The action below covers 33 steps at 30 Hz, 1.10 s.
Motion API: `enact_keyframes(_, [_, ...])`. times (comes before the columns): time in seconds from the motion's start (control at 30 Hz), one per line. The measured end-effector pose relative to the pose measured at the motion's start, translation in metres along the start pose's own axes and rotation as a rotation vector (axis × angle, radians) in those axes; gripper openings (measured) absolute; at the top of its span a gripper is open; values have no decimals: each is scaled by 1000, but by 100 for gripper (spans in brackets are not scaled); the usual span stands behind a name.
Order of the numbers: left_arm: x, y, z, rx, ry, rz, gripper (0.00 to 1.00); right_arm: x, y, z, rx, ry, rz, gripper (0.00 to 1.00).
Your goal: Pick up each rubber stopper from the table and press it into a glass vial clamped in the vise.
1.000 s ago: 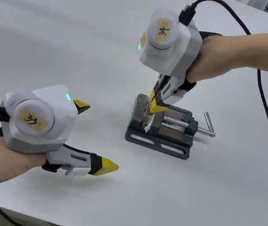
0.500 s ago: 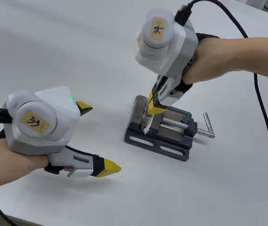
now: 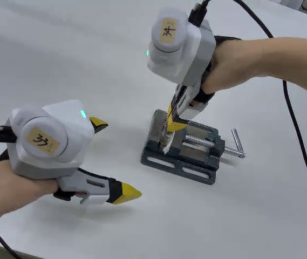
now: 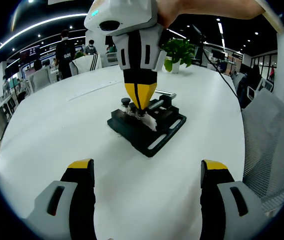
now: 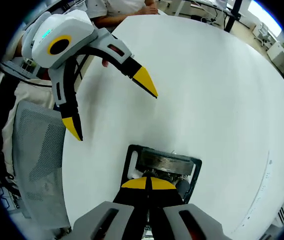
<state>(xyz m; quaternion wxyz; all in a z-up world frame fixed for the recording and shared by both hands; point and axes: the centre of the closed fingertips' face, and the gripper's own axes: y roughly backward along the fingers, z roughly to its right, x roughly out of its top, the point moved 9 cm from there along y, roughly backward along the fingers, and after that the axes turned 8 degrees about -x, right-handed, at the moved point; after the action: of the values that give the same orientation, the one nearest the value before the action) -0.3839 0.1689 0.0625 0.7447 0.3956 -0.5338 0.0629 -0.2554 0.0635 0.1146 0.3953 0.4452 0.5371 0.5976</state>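
A dark metal vise stands mid-table with small glass vials clamped in it, dark stoppers on top. My right gripper points straight down into the vise jaws, its yellow tips shut together on top of a vial. From the left gripper view the right gripper shows shut over the vise. In its own view the right gripper covers the vial below it, with the vise just beyond. My left gripper hovers open and empty to the left, seen again as the left gripper.
The vise's screw handle sticks out to the right. A white scrap hangs at the vise's near end. The black cable trails across the right side of the white table. People and chairs stand beyond the table's far edge.
The right gripper's body has leaned further left while its tips stay at the vise. The left gripper has hardly moved.
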Motion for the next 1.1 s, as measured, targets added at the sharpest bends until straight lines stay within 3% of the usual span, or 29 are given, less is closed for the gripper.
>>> enact_keyframes(0.23, [12,6,3,11,-17,-4,86,1,2,-5,-15,18,-22,0])
enact_keyframes(0.5, [33,15,2,45,-20,25,86,-9,1,1,-3,-59,74,0])
enact_keyframes(0.77, [41,16,4,83,-10,33,86,-8,1,-1,-11,-59,71,0])
enact_keyframes(0.9, [45,18,7,91,-19,31,87,-14,2,-7,-40,-62,141,0])
enact_keyframes(1.0, [44,18,5,100,-28,28,87,-21,2,-11,-86,-74,225,0])
enact_keyframes(1.1, [44,17,4,104,-33,29,87,-26,1,-13,-113,-103,266,0])
